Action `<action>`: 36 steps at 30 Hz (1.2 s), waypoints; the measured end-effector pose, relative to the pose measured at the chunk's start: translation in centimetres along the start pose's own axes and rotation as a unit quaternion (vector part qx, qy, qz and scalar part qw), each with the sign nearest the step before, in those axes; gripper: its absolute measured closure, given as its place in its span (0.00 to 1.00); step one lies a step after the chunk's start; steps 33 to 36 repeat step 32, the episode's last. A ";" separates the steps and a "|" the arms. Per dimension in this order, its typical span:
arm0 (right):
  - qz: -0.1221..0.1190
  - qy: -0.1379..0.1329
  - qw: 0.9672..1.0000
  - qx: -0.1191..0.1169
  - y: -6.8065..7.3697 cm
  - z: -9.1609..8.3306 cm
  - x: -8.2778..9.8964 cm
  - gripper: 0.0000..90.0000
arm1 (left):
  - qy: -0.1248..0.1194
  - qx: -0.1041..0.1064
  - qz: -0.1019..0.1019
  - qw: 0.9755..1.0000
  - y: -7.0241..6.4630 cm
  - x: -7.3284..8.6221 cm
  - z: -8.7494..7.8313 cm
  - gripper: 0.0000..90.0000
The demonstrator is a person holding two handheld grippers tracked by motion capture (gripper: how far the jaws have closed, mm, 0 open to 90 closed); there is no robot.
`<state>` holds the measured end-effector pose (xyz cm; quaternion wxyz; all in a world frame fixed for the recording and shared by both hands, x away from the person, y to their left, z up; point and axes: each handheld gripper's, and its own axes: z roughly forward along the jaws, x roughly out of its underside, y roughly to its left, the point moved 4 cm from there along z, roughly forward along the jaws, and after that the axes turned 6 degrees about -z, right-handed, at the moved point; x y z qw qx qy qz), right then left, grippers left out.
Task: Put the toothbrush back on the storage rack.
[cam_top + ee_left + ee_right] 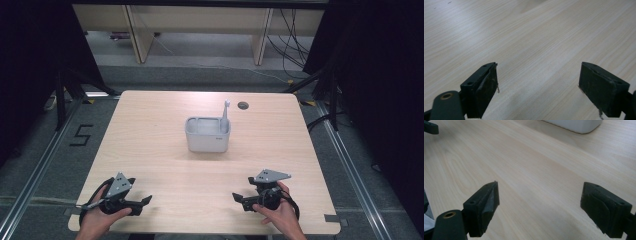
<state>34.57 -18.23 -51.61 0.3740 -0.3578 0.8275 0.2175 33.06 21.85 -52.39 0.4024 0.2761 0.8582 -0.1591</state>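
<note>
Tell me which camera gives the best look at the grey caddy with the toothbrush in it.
The high view: the grey caddy sits whole at mid-table, with the toothbrush standing upright in its right rear compartment. The right gripper view catches just a pale bottom corner at its top edge. The left gripper view looks along bare table.

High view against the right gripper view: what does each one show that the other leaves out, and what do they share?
The high view alone takes in the whole white holder with a toothbrush standing upright in its back right corner, the round hole in the tabletop, both hands and the floor around.

The right gripper view alone gives a close look at the right gripper, its jaws wide apart with nothing between them.

Both show the light wooden table, part of the holder, the right gripper, and the left gripper at the near edge.
</note>
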 end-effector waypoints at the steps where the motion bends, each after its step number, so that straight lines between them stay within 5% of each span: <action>1: -0.002 -0.001 1.000 -0.003 0.2 0.0 0.1 0.18 | 0.000 0.000 0.000 1.000 0.0 0.0 0.0 0.17; 5: 0.004 0.003 1.000 -0.004 0.6 0.0 0.4 0.18 | -0.003 0.000 -0.004 1.000 -0.1 0.0 0.1 0.17; 6: -0.018 0.005 1.000 0.005 0.4 -0.1 0.5 0.18 | -0.004 0.001 -0.004 1.000 -0.1 0.0 0.1 0.17; 8: -0.001 0.012 1.000 -0.002 0.9 -0.1 0.7 0.18 | -0.004 0.000 -0.004 1.000 -0.1 0.0 0.1 0.17; 11: -0.021 0.015 1.000 -0.016 0.7 0.0 0.8 0.18 | -0.003 0.000 -0.004 1.000 -0.1 0.0 0.1 0.17; 18: -0.010 0.022 1.000 -0.009 1.1 0.0 1.0 0.18 | -0.004 0.001 -0.004 1.000 -0.1 0.0 0.1 0.17; 21: -0.031 0.016 0.999 0.003 0.8 0.0 0.9 0.18 | 0.000 0.000 0.001 1.000 0.0 0.0 0.0 0.17; 29: -0.013 0.023 1.000 -0.001 1.0 0.0 1.0 0.18 | -0.004 0.001 -0.001 1.000 0.0 0.0 0.0 0.17; 36: -0.021 0.021 1.000 -0.002 0.9 0.0 0.9 0.18 | 0.000 -0.001 0.000 1.000 0.0 0.0 0.0 0.17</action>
